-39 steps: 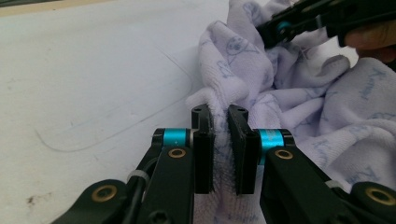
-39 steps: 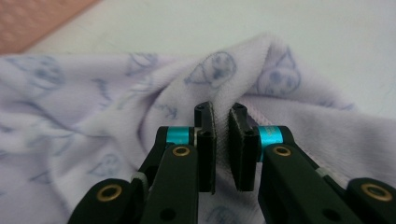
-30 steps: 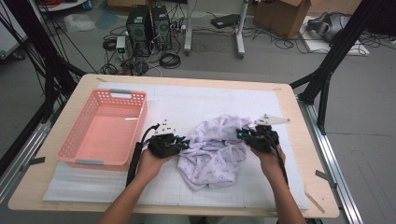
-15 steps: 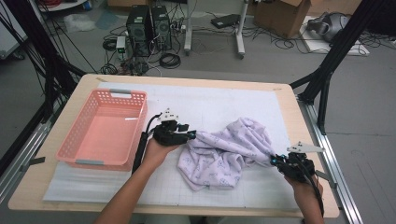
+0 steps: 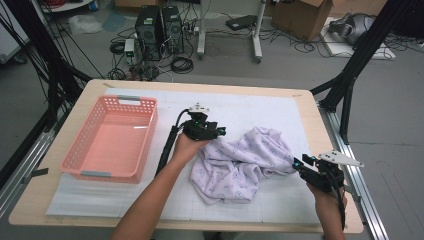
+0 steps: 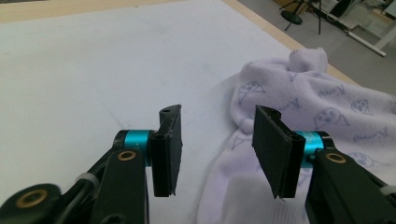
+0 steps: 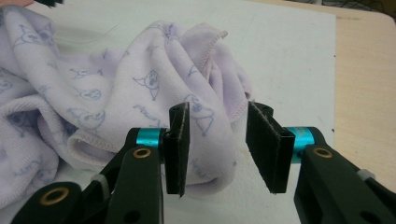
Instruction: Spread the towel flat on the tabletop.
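The lilac towel [image 5: 240, 162], printed with small cartoon faces, lies crumpled in a loose heap on the white mat [image 5: 250, 107] that covers the table [image 5: 305, 107], a little right of the middle, with one hemmed corner drawn out toward the right edge. My left tool [image 5: 220, 132] hangs just over the towel's upper left edge; in the left gripper view its jaws stand apart with nothing between them, the cloth [image 6: 322, 107] lying below and to the right of the gap, and they have just been opening. My right tool [image 5: 298, 164] sits at the towel's right tip, near the table's right edge; in the right gripper view its jaws are also parted, having just been opening, and the folded, stitched edge of the towel [image 7: 140, 93] lies right in front of and partly behind the left pad, while no pad presses on it. Neither tool holds anything. Well to the left, a pink plastic basket [image 5: 75, 155] stands on the mat.
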